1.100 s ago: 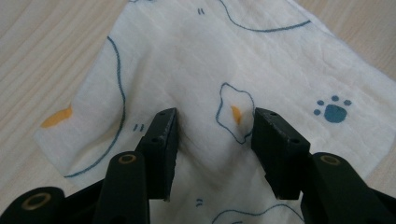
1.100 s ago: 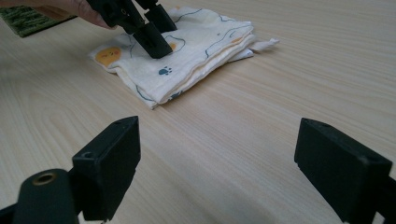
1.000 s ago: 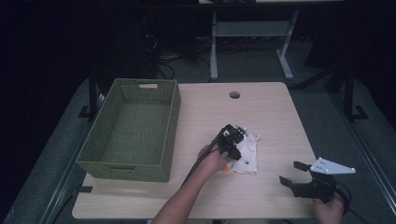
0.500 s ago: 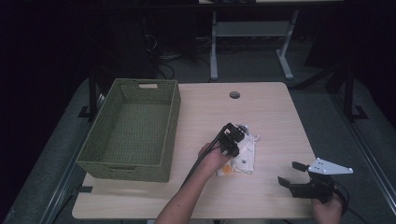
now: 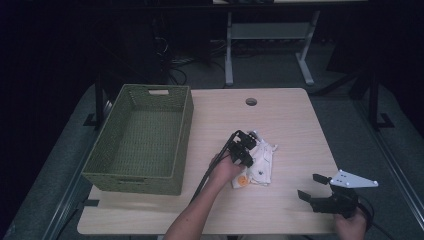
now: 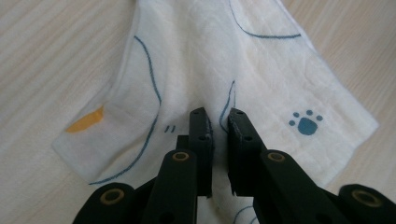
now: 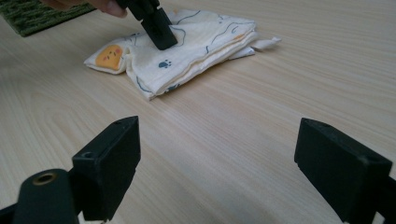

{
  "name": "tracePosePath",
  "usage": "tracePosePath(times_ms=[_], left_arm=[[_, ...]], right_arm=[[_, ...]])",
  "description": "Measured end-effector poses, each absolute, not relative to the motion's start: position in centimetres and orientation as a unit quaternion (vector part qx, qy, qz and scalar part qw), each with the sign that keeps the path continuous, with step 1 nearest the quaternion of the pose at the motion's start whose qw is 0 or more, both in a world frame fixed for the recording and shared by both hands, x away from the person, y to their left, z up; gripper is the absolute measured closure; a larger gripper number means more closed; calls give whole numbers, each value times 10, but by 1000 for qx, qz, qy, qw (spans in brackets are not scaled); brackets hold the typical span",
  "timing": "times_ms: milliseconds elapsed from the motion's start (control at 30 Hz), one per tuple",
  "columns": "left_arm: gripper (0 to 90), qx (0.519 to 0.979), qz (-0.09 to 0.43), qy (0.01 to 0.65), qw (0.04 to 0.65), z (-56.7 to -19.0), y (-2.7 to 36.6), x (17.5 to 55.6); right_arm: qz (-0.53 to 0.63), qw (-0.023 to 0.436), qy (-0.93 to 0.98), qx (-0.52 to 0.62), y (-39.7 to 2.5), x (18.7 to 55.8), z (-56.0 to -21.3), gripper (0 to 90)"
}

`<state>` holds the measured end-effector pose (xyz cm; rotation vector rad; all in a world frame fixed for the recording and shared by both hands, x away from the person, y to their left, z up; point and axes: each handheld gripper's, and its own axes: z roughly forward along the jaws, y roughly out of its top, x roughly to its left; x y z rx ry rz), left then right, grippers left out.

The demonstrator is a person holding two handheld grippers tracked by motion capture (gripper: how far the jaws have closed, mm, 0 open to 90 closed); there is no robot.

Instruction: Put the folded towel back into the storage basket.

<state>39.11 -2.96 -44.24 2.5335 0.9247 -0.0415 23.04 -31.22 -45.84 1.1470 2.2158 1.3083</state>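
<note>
Since the earlier frame almost nothing has moved: the left gripper [image 5: 248, 142] stays on the white cloth [image 5: 262, 167] at the middle of the high view, beside the green basket [image 5: 145, 172] at left, and the right gripper [image 5: 313, 186] waits at lower right. From the left gripper view, the jaws are nearly closed, pinching a fold of cloth [image 6: 201, 65]. From the right gripper view, the jaws are wide apart and hold nothing, the cloth [image 7: 196, 46] at upper centre
</note>
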Motion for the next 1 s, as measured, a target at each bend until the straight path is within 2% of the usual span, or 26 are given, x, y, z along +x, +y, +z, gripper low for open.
tracePosePath(times_ms=[433, 1000], left_arm=[[823, 871, -82, 374, 308, -438, 3, 394], [822, 846, -98, 372, 369, -405, 33, 382]], right_arm=[[461, 163, 766, 417, -323, 230, -458, 140], [461, 174, 762, 419, -326, 228, -457, 140]])
